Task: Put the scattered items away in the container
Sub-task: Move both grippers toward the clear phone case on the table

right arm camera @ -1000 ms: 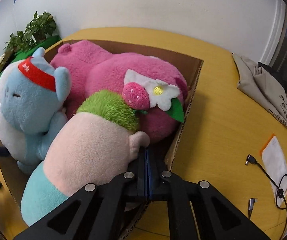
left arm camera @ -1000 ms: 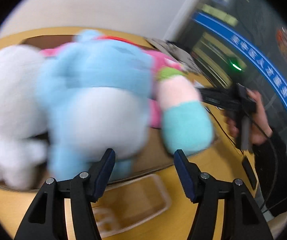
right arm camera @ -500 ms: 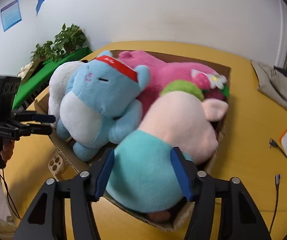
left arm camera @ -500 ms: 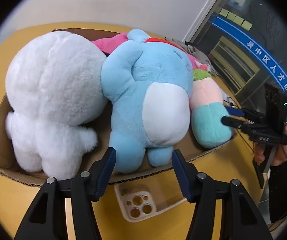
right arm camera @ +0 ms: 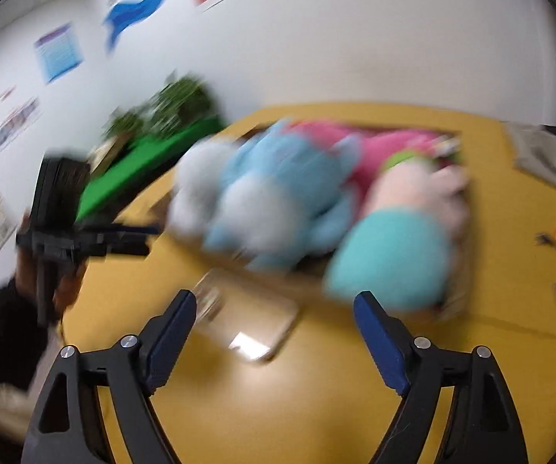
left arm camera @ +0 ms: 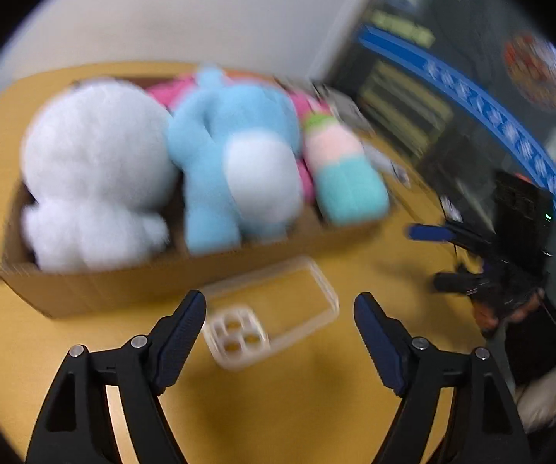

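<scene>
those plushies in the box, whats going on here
A person is tidying soft toys with a handheld gripper in each hand. The white plush, blue plush, a pink one behind and the pink and teal plush all sit in the cardboard box. The left gripper and right gripper are both open and hold nothing. A clear phone case lies on the yellow table outside the box.

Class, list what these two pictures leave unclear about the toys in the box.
- Blue toy: face lost to motion blur, right wrist view.
- Pink toy: mostly hidden behind the blue toy, left wrist view.
- Box floor: covered by toys, both views.
</scene>
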A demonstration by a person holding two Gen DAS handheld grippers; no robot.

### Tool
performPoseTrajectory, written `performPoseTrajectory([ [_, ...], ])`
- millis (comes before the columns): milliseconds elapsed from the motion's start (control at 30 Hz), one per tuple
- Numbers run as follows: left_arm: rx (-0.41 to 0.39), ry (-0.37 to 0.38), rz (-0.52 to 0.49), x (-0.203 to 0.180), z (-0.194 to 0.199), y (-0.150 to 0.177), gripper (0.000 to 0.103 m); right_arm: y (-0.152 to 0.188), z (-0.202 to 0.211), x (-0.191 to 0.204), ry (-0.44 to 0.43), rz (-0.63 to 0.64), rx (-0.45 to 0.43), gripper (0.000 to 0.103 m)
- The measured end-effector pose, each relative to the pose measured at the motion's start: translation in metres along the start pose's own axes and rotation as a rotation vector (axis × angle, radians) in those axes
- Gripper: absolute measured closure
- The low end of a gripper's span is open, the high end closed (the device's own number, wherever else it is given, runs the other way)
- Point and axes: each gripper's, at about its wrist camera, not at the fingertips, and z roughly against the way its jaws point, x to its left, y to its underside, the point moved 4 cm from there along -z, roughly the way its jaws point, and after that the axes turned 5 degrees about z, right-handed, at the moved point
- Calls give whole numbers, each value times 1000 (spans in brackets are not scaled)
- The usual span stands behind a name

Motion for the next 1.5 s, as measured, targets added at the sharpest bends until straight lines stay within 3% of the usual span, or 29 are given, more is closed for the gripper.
performPoseTrajectory([
  [133, 110, 27, 27, 20, -31, 13, 24, 15, -53, 11, -41, 10, 65, 14],
  [300, 134, 98, 47, 25, -47, 8, 23, 11, -93, 7, -90, 3, 80, 21],
  [367, 133, 112, 51, 24, -44, 6, 23, 11, -96, 13, -97, 17, 91, 23],
  [500, 147, 152, 47, 15, -32, 12, 23, 22, -87, 29, -195, -6, 102, 29],
  [633, 176, 128, -21, 2, -25, 22, 23, 38, -69, 51, -235, 53, 122, 29],
  [733, 156, 71, -65, 5, -14, 17, 23, 32, -54, 42, -178, 140, 105, 20],
  [833, 153, 75, -108, 5, -15, 4, 23, 18, -53, 23, -138, 207, 69, 18],
  [967, 232, 118, -167, 0, -46, -5, 23, 16, -81, 23, -108, 363, 123, 18],
  [1133, 291, 165, -281, -18, -48, 11, 23, 36, -90, 51, -193, 503, 188, 14],
  [1233, 341, 203, -358, -25, -39, 33, 23, 41, -83, 61, -240, 532, 195, 27],
  [1367, 313, 96, -424, -23, -30, 30, 23, 53, -69, 75, -286, 638, 230, 29],
  [1500, 271, 73, -493, -29, -34, 7, 23, 39, -61, 66, -235, 727, 235, 10],
])
